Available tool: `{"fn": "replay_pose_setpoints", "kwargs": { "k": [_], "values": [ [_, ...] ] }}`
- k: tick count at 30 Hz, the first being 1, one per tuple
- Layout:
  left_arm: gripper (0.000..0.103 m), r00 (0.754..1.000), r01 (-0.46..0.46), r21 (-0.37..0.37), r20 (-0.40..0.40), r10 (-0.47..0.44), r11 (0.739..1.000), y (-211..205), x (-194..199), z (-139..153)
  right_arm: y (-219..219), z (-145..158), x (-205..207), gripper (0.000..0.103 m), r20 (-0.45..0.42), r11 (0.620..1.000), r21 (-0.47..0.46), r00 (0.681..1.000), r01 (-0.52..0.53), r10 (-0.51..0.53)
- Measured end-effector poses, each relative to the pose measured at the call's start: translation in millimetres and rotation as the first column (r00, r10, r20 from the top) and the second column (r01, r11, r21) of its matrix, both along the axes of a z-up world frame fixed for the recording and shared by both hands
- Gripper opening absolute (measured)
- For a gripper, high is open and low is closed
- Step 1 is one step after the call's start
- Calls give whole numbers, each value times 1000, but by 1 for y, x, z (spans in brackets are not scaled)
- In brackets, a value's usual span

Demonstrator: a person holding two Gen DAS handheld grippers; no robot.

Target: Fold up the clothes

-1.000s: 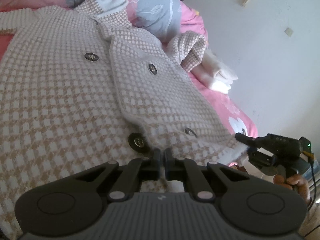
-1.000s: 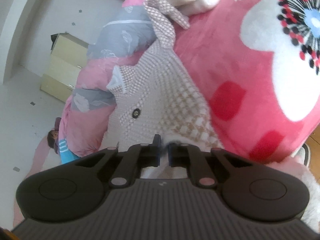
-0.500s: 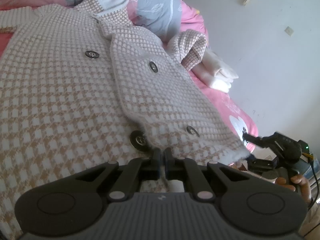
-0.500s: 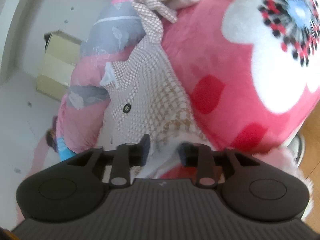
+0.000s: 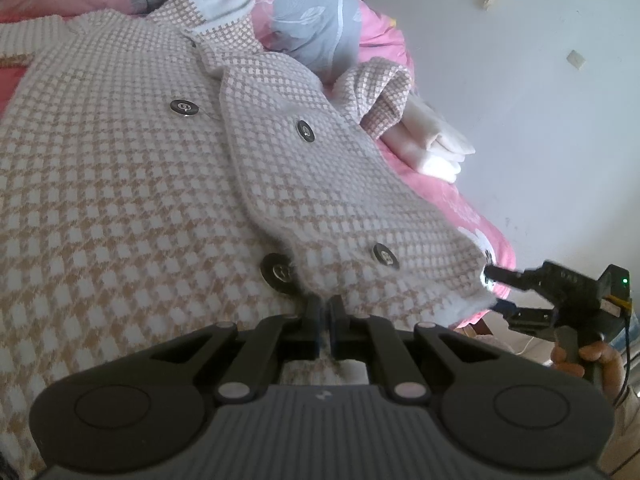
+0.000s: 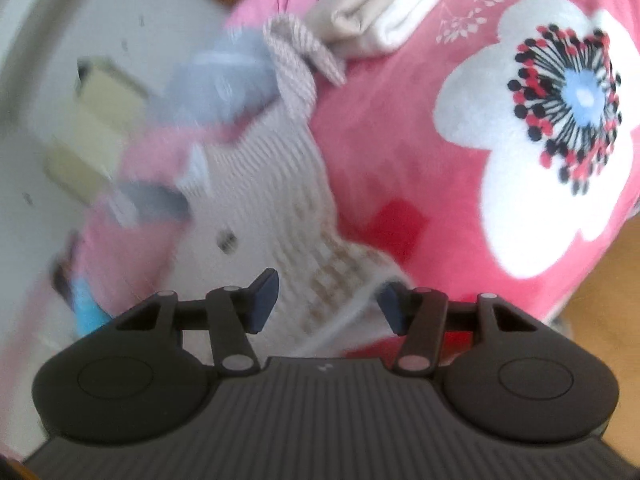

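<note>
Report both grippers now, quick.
Left gripper: closed on the checked jacket hem.
Right gripper: open, jaws just opening, jacket corner lying between them unclamped.

Soft daylight, fisheye bending at the edges; the right wrist view is motion-blurred leftward.

Bed with pink floral blanket; on it lie a checked cardigan, folded cream cloths, and a grey-pink quilt.
</note>
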State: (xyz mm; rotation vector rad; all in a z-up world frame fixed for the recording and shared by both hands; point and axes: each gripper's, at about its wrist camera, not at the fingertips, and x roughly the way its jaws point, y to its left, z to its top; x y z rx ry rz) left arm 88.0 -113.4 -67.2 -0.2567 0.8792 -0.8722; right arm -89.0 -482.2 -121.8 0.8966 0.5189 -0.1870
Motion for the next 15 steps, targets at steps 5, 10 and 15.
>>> {"fn": "replay_pose_setpoints", "kwargs": {
  "k": [5, 10, 15],
  "values": [
    [5, 1000, 4, -3, 1, -4, 1000, 1, -1, -1, -14, 4, -15, 68, -115, 998, -46, 992, -46, 41],
    [5, 1000, 11, -13, -6, -11, 1000, 1, 1, -2, -33, 20, -49, 71, -131, 994, -95, 989, 55, -67],
    [5, 1000, 8, -14, -17, -8, 1000, 3, 1, 1, -1, 51, -22, 64, 17, 982, -178, 997, -67, 71]
  ]
}}
